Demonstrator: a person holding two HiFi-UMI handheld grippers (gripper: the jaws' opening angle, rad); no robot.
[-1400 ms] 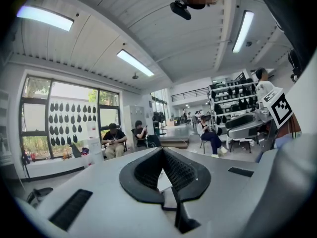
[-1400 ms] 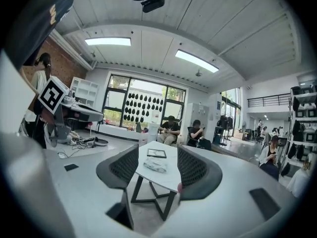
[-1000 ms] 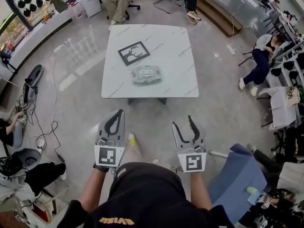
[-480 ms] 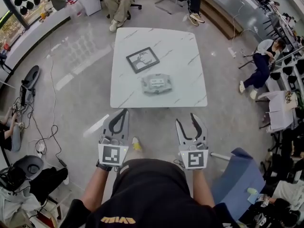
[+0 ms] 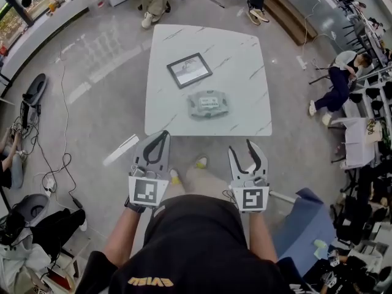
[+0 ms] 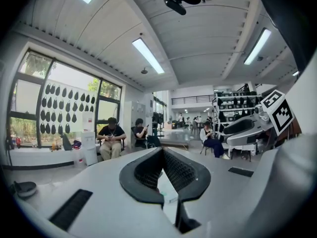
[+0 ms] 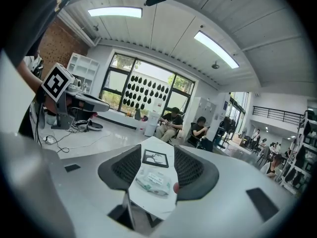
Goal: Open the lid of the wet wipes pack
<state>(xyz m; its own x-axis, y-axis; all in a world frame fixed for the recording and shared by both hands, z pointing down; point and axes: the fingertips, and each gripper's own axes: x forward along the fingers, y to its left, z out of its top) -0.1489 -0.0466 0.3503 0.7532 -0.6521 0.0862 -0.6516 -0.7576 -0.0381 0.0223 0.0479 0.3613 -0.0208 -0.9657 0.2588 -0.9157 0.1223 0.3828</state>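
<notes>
Grey polished floor (image 5: 92,78) lies all around a white marble-pattern table (image 5: 245,54). The wet wipes pack (image 5: 208,104) lies flat on it, toward the edge closest to you, and a dark picture frame (image 5: 190,70) lies near it, farther back. The lid (image 5: 210,101) appears as a pale patch on top of the pack and looks closed. From this distance I cannot tell on which side it hinges.

I judge that you are in the approach and nothing is touched yet. To do the step well, bring both grippers over the near edge and find the free lip of the lid first. Press the pack down with one gripper at an end, away from the lid, because such a soft pack will probably slide or lift. With the other, catch only the lip with the tips and swing it up around its hinge, not straight toward you.

You hold both grippers before your body, close to the table's near edge and well apart from the pack. Your left gripper (image 5: 163,136) points about level, with its jaws closed tip to tip and nothing in them. Your right gripper (image 5: 241,147) is tipped a little downward. Its jaws stand wide, have just been closing slightly, and hold nothing; the pack shows far ahead through the gap.
</notes>
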